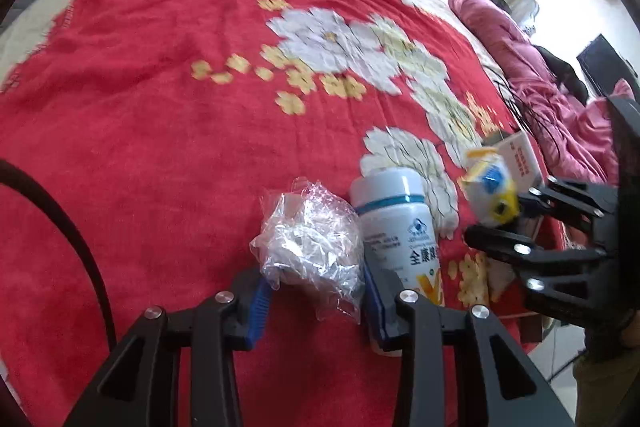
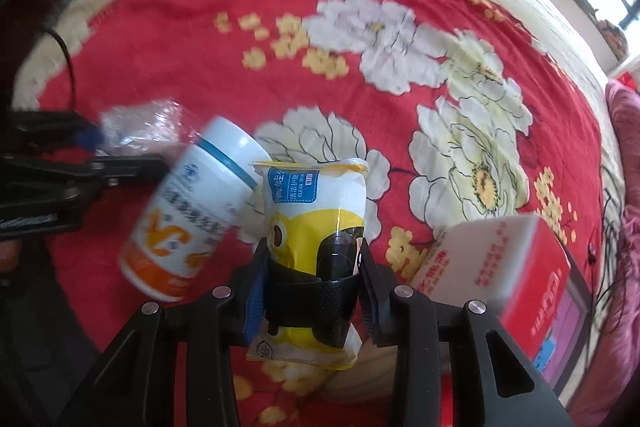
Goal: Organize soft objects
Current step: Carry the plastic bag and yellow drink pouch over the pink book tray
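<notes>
The right gripper is clamped on a soft yellow-and-white pouch, its blue pads pressing the pouch's lower half from either side so that the film bulges between them. The pouch stands upright in the grip, with a blue label near its crimped top edge, a yellow cartoon figure across the middle and a dark patch low down. The left gripper stands partly open around a crumpled clear plastic bag, which lies on the bed between its blue-padded fingers; the left pad touches the bag's lower edge, while whether the right pad presses on it cannot be told. Just beside the bag, touching its right side, lies a white bottle with a white cap, a blue ring under the cap and an orange mark on its label; the left gripper's right finger overlaps its lower end, so the bottle crowds that side of the grip. In the right wrist view the bottle lies tilted, close against the pouch's left side. To the right of the pouch rests a red-and-white carton. All of this lies on a red blanket with large pale flowers, and a pink quilt is heaped along its far right edge.
</notes>
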`<state>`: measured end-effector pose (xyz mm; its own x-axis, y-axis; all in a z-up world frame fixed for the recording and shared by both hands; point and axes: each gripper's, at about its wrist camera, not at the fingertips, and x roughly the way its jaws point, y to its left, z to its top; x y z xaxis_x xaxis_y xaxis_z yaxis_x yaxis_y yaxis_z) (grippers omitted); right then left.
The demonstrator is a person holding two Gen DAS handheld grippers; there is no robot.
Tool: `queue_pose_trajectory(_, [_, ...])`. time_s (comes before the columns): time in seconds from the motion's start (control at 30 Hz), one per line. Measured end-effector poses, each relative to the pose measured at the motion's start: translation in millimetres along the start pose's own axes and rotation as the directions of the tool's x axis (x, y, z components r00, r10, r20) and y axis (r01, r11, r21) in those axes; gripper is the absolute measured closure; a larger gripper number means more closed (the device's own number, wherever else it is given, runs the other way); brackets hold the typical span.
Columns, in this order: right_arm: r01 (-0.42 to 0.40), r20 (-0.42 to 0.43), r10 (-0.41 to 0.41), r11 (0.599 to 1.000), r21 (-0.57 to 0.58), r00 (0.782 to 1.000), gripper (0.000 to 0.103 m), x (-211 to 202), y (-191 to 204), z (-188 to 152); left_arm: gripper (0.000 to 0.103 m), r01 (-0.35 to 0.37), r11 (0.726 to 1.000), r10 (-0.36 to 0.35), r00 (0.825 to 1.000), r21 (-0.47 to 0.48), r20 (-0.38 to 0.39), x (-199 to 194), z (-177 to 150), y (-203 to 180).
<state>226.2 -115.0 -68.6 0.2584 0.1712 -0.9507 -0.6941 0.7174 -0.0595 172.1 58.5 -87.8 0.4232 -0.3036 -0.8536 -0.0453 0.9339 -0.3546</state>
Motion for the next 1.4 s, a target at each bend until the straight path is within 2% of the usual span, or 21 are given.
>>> queue_pose_trajectory(0.17, [-0.016, 0.085, 0.013, 0.999, 0.036, 0.996, 0.063, -37, 7, -9, 0.063, -0.014, 1.000, 0.012, 0.998, 0.024, 0.068, -34, 1, -10])
queue_pose_trajectory(0.33, [-0.038, 0.170, 0.021, 0.994, 0.099, 0.985, 0.063, -74, 7, -25, 0.063, 0.006, 0.998, -0.014, 0.993, 0.070, 0.117, -66, 0, -35])
queue_pose_trajectory(0.67, [-0.016, 0.256, -0.046, 0.972, 0.235, 0.966, 0.063, -134, -11, -81, 0.063, 0.055, 0.971, -0.097, 0.981, 0.234, 0.171, -106, -10, -122])
queue_pose_trajectory(1.1, [0.068, 0.286, -0.208, 0.899, 0.432, 0.935, 0.063, -197, -77, -177, 0.063, 0.107, 0.915, -0.166, 0.979, 0.388, 0.122, -99, -42, -230])
queue_pose_trajectory(1.4, [0.078, 0.248, -0.239, 0.848, 0.524, 0.939, 0.063, -195, -121, -230, 0.063, 0.148, 0.888, -0.186, 0.981, 0.436, 0.046, -62, -63, -288])
